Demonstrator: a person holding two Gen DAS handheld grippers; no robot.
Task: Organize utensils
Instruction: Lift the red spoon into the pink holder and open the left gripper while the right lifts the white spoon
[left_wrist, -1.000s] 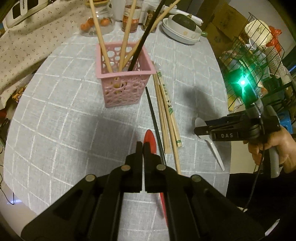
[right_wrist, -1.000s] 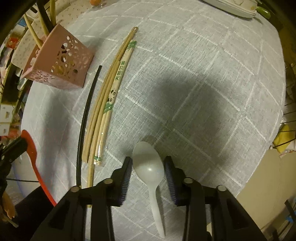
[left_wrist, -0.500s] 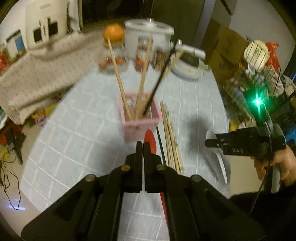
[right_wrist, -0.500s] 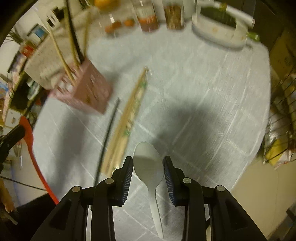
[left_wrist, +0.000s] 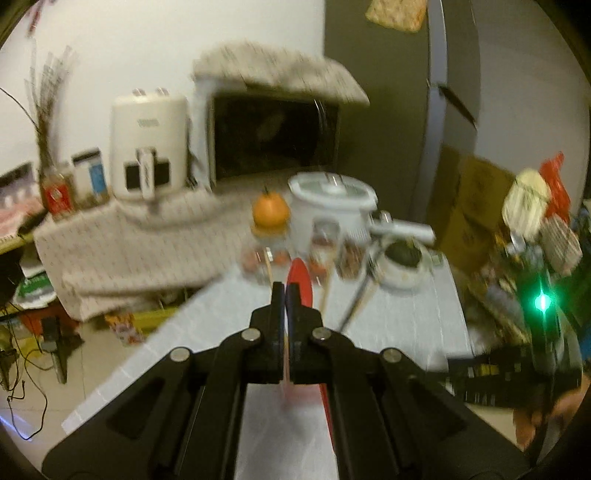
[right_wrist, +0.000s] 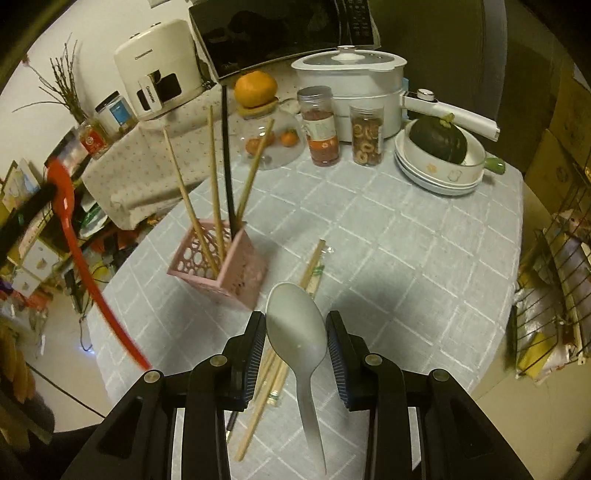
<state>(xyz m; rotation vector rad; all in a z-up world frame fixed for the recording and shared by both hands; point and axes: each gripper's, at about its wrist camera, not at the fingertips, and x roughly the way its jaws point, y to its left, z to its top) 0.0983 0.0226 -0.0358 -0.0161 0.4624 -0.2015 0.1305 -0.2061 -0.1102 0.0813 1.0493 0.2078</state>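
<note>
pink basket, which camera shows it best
The right wrist view: the pink basket stands in full on the table, sharp, with chopsticks upright in it. In the left wrist view it is hidden behind the left gripper; only blurred stick tops show.

Round table (right_wrist: 424, 236) w/ grey checked cloth: pink basket (right_wrist: 221, 266), loose chopsticks (right_wrist: 275, 369), jars (right_wrist: 323, 125), stacked plates (right_wrist: 436, 177).
</note>
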